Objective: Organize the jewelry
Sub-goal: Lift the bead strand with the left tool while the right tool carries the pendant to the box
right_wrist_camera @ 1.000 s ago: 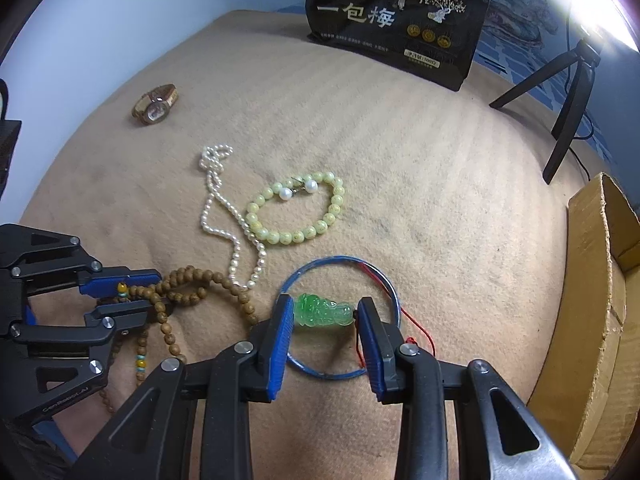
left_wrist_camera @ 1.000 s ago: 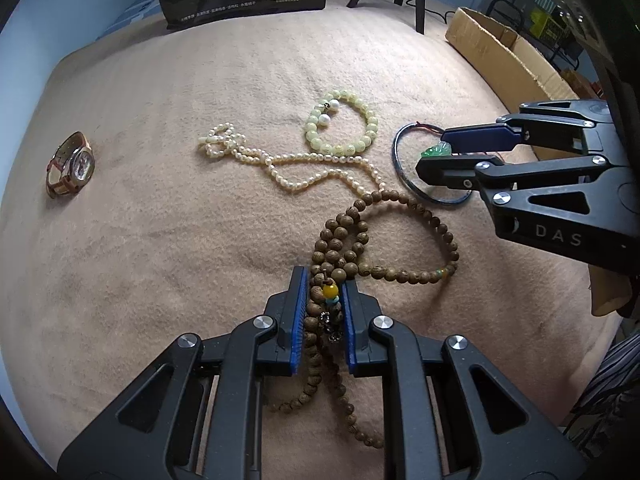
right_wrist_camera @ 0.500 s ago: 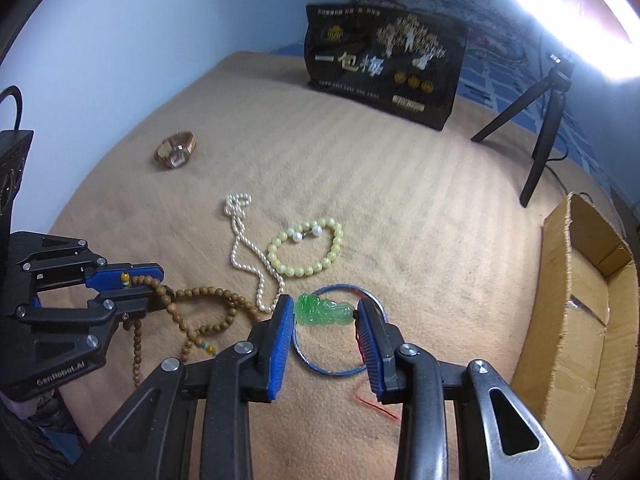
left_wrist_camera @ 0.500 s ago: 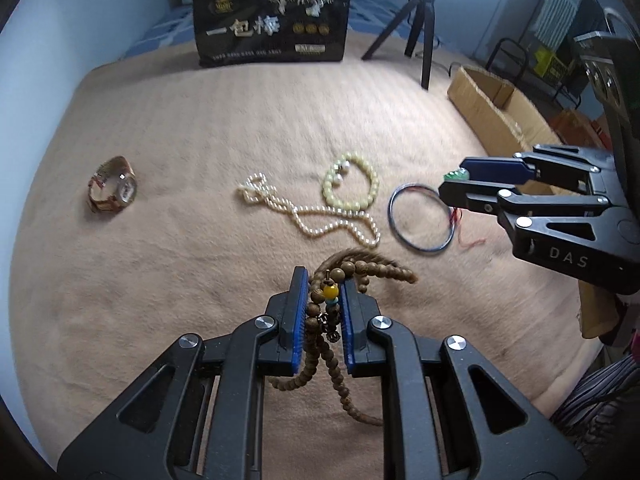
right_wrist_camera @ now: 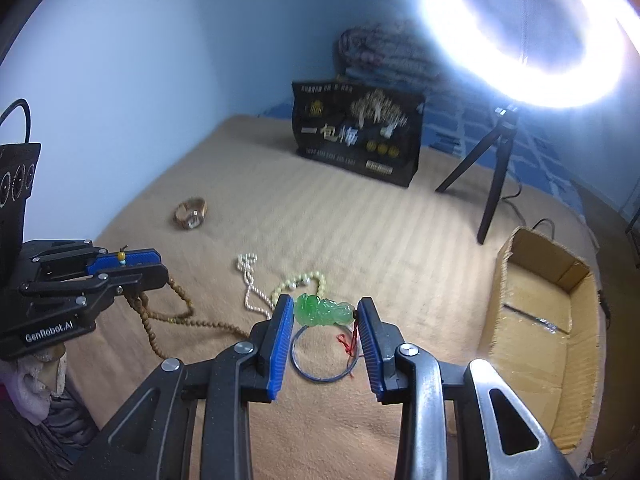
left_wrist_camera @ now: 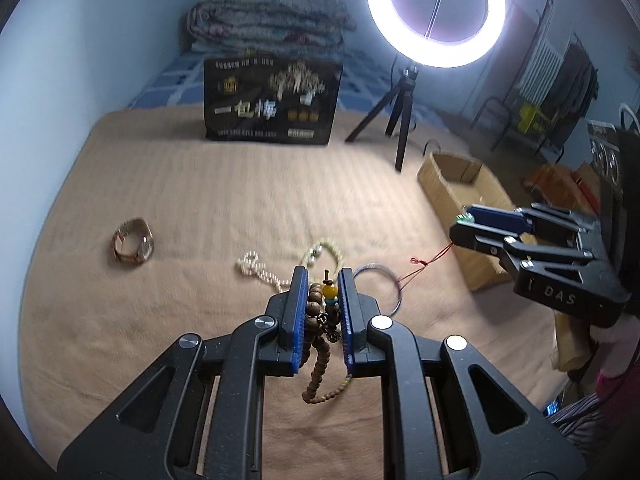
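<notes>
My left gripper (left_wrist_camera: 323,280) is shut on a brown wooden bead necklace (left_wrist_camera: 318,344) with a yellow bead, whose strands hang below the jaws above the tan blanket (left_wrist_camera: 200,200). My right gripper (right_wrist_camera: 325,312) is shut on a green jade pendant (right_wrist_camera: 324,311), held endwise between its blue pads, its red cord (right_wrist_camera: 347,342) dangling. On the blanket lie a white pearl necklace (right_wrist_camera: 250,280), a pale green bead bracelet (right_wrist_camera: 298,282), a blue bangle (right_wrist_camera: 320,372) and a wristwatch (left_wrist_camera: 133,240). The right gripper (left_wrist_camera: 464,224) shows at the right of the left wrist view, the left gripper (right_wrist_camera: 156,264) at the left of the right wrist view.
An open cardboard box (right_wrist_camera: 540,320) stands at the blanket's right edge. A black printed bag (left_wrist_camera: 272,104) stands upright at the back, beside a ring light on a tripod (left_wrist_camera: 400,112). A folded quilt (left_wrist_camera: 268,24) lies behind the bag.
Both grippers have risen with what they hold and tilted up. The bead necklace has come mostly off the blanket; the pendant has lifted away from the blue bangle.
</notes>
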